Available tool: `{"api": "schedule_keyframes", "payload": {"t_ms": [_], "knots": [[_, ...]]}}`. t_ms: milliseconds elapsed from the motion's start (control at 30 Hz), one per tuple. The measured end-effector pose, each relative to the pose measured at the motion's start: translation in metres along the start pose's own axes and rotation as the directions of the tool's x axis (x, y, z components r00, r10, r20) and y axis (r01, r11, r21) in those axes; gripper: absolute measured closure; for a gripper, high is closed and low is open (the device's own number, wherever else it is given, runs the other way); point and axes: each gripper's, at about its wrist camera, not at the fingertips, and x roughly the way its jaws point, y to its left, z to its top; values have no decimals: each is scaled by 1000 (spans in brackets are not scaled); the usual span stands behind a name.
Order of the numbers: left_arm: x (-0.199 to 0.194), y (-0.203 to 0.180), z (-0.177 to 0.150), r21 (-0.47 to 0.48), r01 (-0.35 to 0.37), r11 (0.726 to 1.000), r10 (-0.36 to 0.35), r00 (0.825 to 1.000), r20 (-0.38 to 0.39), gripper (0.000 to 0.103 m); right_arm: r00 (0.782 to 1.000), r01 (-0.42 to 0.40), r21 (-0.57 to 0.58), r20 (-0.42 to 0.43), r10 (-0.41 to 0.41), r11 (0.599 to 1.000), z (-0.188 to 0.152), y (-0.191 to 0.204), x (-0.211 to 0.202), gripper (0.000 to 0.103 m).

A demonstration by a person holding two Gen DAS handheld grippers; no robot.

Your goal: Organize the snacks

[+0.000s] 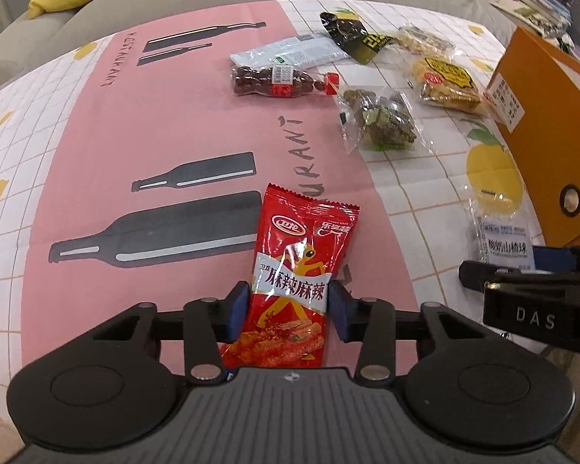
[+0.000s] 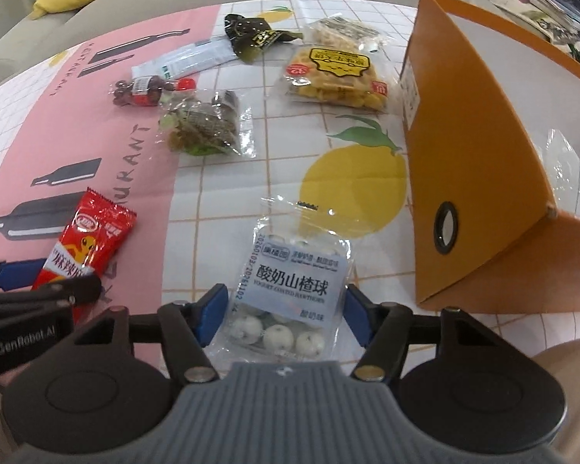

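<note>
Your left hand-held gripper has its blue pads pressed against both sides of the red spicy-strip packet, so it looks clamped on it, low and centre in the left wrist view. The packet's long axis runs straight ahead along the fingers, with the crimped top edge pointing toward the upper middle of the frame.

Same deal on the other side: your right hand-held gripper sits around the clear yogurt hawthorn ball pack, pads at both edges, so I'd call it held. That pack also lies lengthwise along the fingers, clear end pointing up-frame.

The orange box stands at the right of the right wrist view, close beside that pack, open side facing right. So the right hand is clearly nearer; the left would have to cross over the counter to reach it
</note>
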Motion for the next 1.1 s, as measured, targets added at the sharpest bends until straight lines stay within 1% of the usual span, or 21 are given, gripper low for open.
{"api": "schedule_keyframes", "payload": {"t_ms": [67,133,200,267,433,567,667,767,900,1033,1100], "knots": [[-3,2,1,-22,13,1000,-13,1000,2,63,1000,-16,1,-3,16,1000,1,-1,-1,43],[-5,3,1,-41,27,999,-27,1000,1,65,999,-35,16,-6,35,999,1,-3,-2,44],[-9,3,1,-53,27,998,-27,1000,8,67,999,-54,24,-4,54,998,1,-3,-4,45],[-16,3,2,-64,32,997,-31,999,19,67,998,-64,24,5,64,998,0,-2,-8,45],[-38,0,8,-109,85,990,-81,996,42,67,994,-104,9,41,103,995,1,-1,-25,45],[-60,-5,16,-138,126,982,-118,991,66,67,988,-138,-12,67,138,990,3,-3,-45,45],[-78,-15,23,-141,157,978,-146,986,85,67,982,-166,-26,88,167,986,4,-7,-63,45],[-95,-28,31,-133,197,971,-184,977,104,67,977,-189,-43,96,192,981,6,-14,-82,45],[-113,-46,42,-128,267,955,-254,961,114,67,969,-216,-74,105,223,974,10,-30,-108,45],[-126,-69,54,-101,313,944,-300,946,124,67,965,-219,-100,126,231,971,16,-54,-134,45],[-132,-84,63,-77,332,940,-321,938,128,67,965,-207,-115,139,222,972,20,-69,-147,45]]}}
